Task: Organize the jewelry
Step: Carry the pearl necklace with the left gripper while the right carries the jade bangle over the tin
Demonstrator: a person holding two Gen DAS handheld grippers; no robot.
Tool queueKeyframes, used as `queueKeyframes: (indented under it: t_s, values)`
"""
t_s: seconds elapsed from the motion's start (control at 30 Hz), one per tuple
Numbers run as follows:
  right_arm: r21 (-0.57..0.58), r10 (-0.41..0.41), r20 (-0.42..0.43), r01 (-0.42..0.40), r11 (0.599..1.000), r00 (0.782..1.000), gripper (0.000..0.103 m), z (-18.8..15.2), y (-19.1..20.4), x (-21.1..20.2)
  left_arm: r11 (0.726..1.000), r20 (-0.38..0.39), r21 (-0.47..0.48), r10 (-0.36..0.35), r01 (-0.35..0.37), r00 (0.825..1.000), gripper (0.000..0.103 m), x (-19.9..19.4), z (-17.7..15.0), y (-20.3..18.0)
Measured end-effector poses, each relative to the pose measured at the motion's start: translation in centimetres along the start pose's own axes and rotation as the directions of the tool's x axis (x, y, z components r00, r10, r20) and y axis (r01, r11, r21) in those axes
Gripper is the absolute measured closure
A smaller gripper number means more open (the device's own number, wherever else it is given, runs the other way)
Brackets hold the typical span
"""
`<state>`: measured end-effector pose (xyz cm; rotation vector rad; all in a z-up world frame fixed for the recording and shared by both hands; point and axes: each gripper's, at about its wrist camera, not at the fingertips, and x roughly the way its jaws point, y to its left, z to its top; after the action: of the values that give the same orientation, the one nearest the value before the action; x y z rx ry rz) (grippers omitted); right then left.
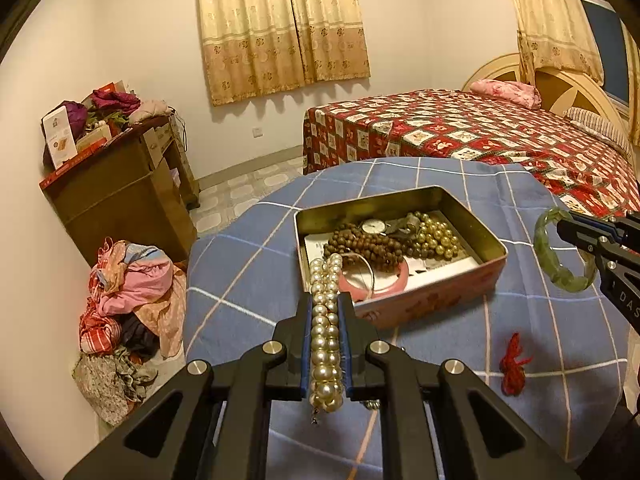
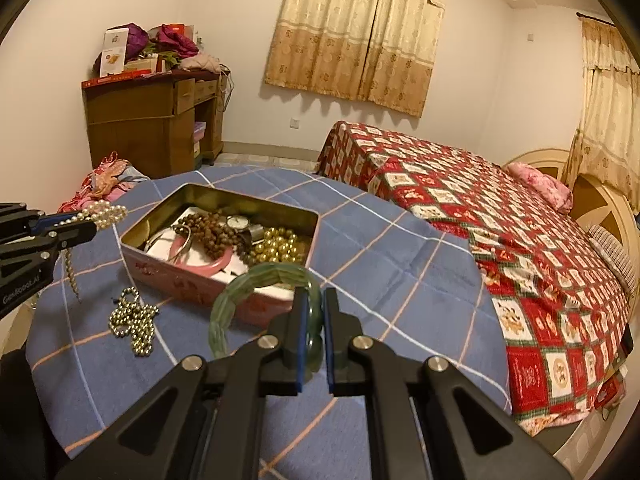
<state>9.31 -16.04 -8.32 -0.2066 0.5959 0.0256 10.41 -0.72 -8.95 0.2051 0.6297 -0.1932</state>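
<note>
An open pink tin [image 1: 432, 300] [image 2: 192, 284] stands on the blue plaid table and holds brown beads [image 1: 364, 246], gold beads [image 1: 434, 236], a watch and a pink bangle [image 1: 376, 286]. My left gripper [image 1: 326, 300] is shut on a white pearl necklace [image 1: 324, 320], held above the tin's near left corner; it also shows in the right wrist view [image 2: 100, 214]. My right gripper [image 2: 314, 300] is shut on a green jade bangle [image 2: 256, 284] [image 1: 560, 272], held above the table to the right of the tin.
A small gold bead chain [image 2: 134, 320] and a red ornament [image 1: 514, 364] lie on the blue plaid cloth [image 1: 240, 280]. A bed with a red quilt [image 1: 480, 132], a wooden cabinet [image 1: 120, 192] and a clothes pile [image 1: 128, 300] stand beyond the table.
</note>
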Motion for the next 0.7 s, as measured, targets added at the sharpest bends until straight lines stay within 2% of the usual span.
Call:
queueKeyframes:
  t_s: [0.7]
  values:
    - [-0.027,-0.001,0.023,0.001,1.0,1.0,0.094,4.5,0.6,3.2,0.999,0.008,0.031,0.008,-0.008,1.0,0.092,3.3,3.6,-0.1]
